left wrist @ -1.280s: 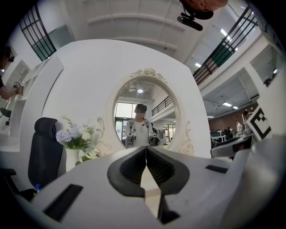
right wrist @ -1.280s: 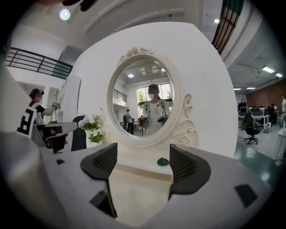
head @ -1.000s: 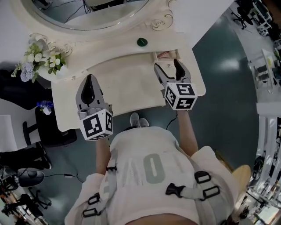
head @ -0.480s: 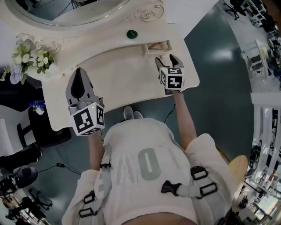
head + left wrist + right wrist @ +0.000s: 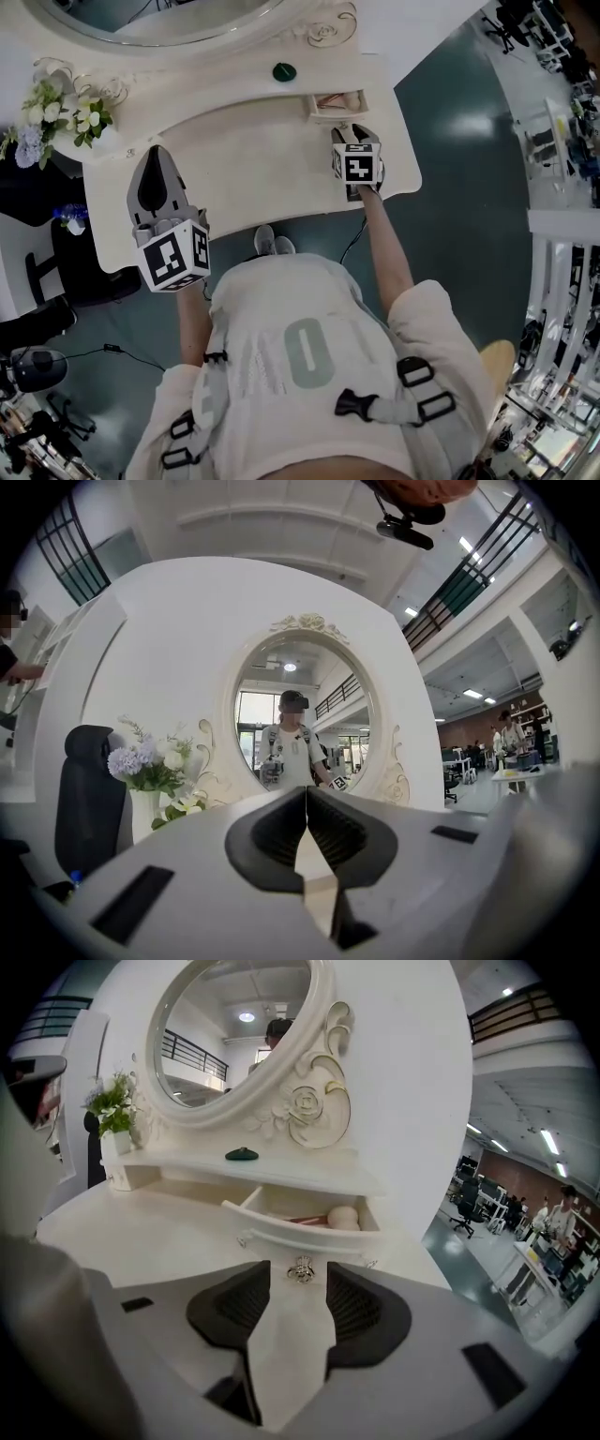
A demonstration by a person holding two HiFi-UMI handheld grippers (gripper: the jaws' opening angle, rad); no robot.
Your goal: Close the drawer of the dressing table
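Head view – the dressing table [image 5: 253,159] lies below the person, and its small drawer [image 5: 336,103] stands pulled out at the back right, under the shelf that carries a dark green object [image 5: 284,71]. The right gripper [image 5: 353,131] sits just in front of that drawer, pointing at it. The left gripper [image 5: 155,150] hangs over the table's left part, well apart from the drawer, near the flowers [image 5: 56,117].

Left gripper view – the left gripper [image 5: 306,794] has its jaws together at the tips, nothing between them. Beyond them are the oval mirror [image 5: 300,714] and the flowers [image 5: 155,766] in a white vase.

Right gripper view – the right gripper [image 5: 300,1277] has just been closing its jaws, yet they stand apart. The drawer's little metal knob [image 5: 301,1269] lies at the gap between the tips, with neither pad pressing on it. The drawer [image 5: 300,1237] is open right behind it, with a pale round thing [image 5: 343,1217] inside
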